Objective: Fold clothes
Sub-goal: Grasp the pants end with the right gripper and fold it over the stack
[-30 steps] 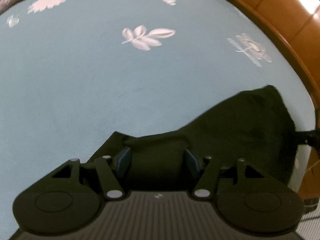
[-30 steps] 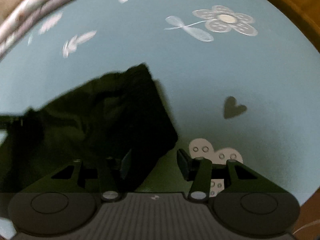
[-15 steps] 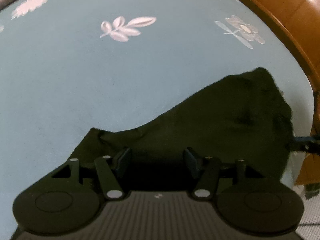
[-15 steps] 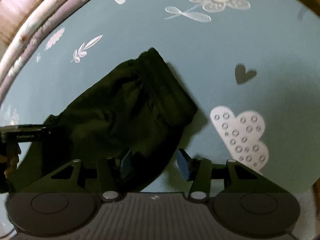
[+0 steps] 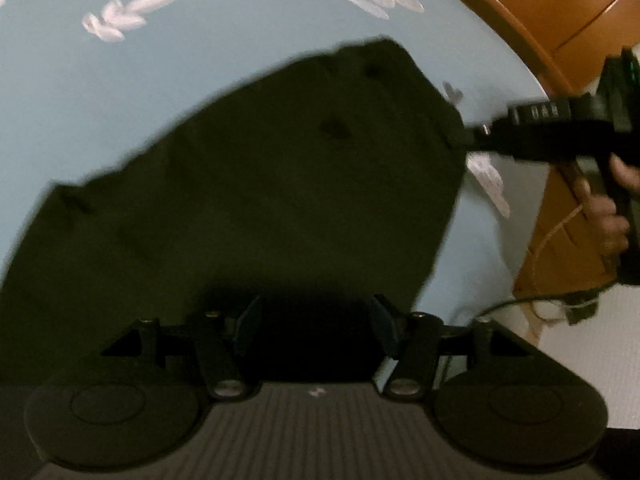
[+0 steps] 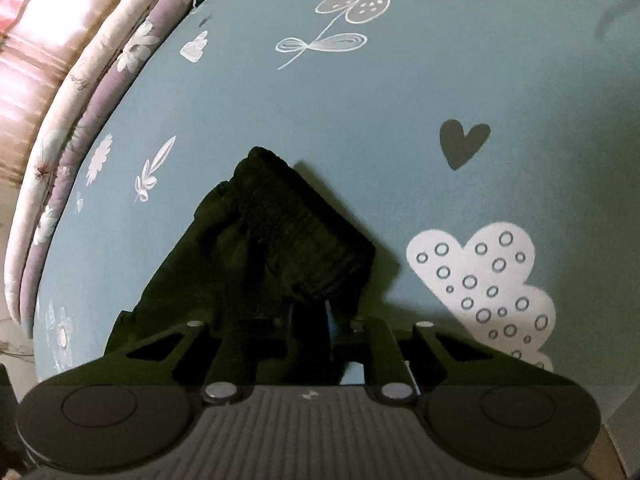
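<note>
My dark green garment (image 5: 280, 184) lies spread and rumpled on the blue bedsheet (image 5: 120, 92), its ribbed waistband (image 6: 308, 240) bunched.

Right gripper (image 6: 310, 320), black two-finger, jaws pinched together on the ribbed edge of a dark, near-black fabric garment (image 6: 256, 264), bunched and spreading toward the left edge of a blue printed bedsheet (image 6: 360, 128). White bubble-dotted heart print (image 6: 484, 280) just right of the gripper. Floral quilt roll (image 6: 80, 92) lines the sheet's left edge.
</note>
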`<act>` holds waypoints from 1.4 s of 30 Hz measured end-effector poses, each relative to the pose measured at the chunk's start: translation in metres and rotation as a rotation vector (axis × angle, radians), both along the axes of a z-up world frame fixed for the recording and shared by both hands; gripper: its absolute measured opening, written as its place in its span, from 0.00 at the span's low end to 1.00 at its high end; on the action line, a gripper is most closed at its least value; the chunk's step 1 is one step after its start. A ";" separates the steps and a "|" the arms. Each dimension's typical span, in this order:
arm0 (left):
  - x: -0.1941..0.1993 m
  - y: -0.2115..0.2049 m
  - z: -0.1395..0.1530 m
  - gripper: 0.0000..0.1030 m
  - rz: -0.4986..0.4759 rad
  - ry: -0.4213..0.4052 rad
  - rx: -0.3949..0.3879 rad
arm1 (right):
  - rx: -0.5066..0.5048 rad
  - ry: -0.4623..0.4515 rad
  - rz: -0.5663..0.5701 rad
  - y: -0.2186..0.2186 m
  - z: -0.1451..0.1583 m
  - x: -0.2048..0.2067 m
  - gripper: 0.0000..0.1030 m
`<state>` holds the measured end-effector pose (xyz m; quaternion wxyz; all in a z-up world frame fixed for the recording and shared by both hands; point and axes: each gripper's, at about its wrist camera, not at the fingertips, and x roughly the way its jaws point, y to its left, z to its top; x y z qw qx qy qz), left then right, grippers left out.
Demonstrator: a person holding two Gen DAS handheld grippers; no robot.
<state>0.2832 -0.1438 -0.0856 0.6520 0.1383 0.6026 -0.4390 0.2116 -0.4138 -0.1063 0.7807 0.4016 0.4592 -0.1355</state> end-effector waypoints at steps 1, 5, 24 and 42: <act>-0.004 -0.001 -0.002 0.58 -0.007 0.019 -0.016 | -0.019 0.008 0.011 0.002 0.000 0.002 0.18; -0.018 -0.001 -0.026 0.60 0.013 0.150 -0.039 | -0.064 0.068 0.061 0.011 -0.006 0.010 0.20; -0.038 0.099 -0.012 0.63 0.190 0.036 0.010 | -0.198 0.181 0.406 0.135 -0.001 0.035 0.23; -0.051 0.197 -0.030 0.63 0.300 0.049 0.025 | -0.252 0.262 0.480 0.204 -0.005 0.053 0.37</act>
